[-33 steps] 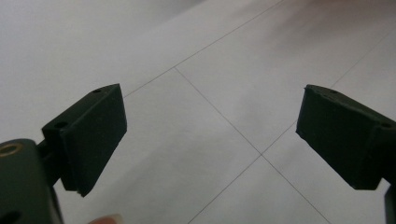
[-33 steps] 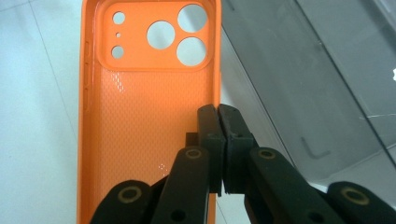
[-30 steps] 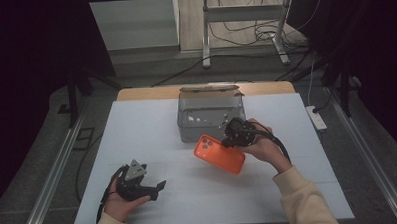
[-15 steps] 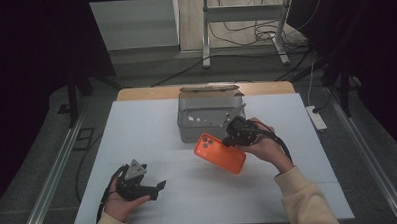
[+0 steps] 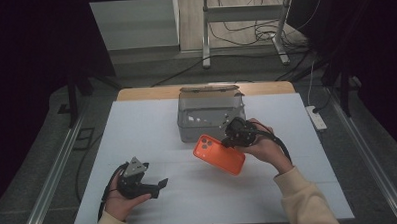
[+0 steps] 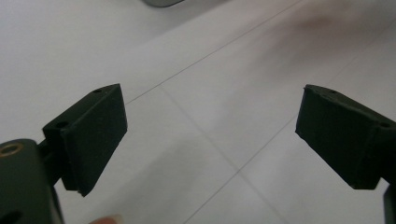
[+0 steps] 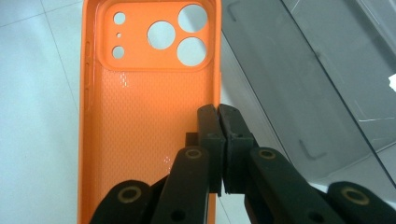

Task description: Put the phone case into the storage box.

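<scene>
Orange plastic sits pinched between the jaws of the right tool (image 7: pixel 219 116): they are pressed together on the side wall of a phone case (image 7: pixel 149 107), whose hollow inside and camera cut-outs face the right gripper view. In the high view the right tool (image 5: pixel 236 134) holds the case (image 5: pixel 219 154) tilted above the white table (image 5: pixel 137 129), just in front of a grey box (image 5: pixel 211 116), with the case's camera end toward the box's front wall. Compared with a second ago the case and the right hand (image 5: pixel 263 147) have barely shifted; the case stays at the same slant in front of the box.

The left tool (image 5: pixel 159 186) lies in the left hand (image 5: pixel 122 194) near the table's front edge, well apart from the case, in the same spot as before. Its jaws stand wide apart in the left gripper view (image 6: pixel 210 140) with bare table between them.

The box is open at the top, its lid (image 5: pixel 208 89) tipped back at the far side. Small pale specks show on or through its grey front wall; whether anything lies inside cannot be told. In the right gripper view its see-through grey wall (image 7: pixel 317 93) runs just beside the case
</scene>
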`<state>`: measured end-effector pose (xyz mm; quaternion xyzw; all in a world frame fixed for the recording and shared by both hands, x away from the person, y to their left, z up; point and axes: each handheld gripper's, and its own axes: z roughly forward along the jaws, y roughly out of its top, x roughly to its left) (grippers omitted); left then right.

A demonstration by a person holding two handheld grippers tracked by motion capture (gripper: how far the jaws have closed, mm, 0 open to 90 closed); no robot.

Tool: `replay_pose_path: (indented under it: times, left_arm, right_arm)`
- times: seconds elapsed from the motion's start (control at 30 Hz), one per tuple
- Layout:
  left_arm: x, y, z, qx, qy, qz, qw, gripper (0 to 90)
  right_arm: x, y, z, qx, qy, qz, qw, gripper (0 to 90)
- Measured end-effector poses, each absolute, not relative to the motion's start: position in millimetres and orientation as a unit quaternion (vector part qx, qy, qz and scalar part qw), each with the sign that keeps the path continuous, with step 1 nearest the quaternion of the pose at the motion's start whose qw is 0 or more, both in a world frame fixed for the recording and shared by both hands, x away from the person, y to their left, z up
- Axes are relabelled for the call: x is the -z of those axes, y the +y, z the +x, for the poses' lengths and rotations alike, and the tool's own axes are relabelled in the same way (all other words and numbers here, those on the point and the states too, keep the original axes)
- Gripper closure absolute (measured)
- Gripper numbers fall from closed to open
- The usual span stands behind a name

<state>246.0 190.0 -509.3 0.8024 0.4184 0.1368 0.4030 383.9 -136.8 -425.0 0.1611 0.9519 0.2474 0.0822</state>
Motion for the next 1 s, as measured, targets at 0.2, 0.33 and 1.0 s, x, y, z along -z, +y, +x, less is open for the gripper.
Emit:
replay_pose_path:
  times: [0.2, 0.33, 1.0]
  left_arm:
    - [493, 179, 249, -0.140, 0.415, 0.799, 0.412, 9.9]
    - [485, 176, 251, -0.125, 0.412, 0.796, 0.425, 9.9]
    - [470, 154, 271, -0.086, 0.406, 0.800, 0.433, 11.3]
  right_arm:
    - [426, -134, 382, -0.245, 0.954, 0.155, 0.081, 88.0]
    - [426, -132, 380, -0.245, 0.954, 0.152, 0.083, 88.1]
    - [426, -130, 378, -0.244, 0.954, 0.147, 0.092, 88.2]
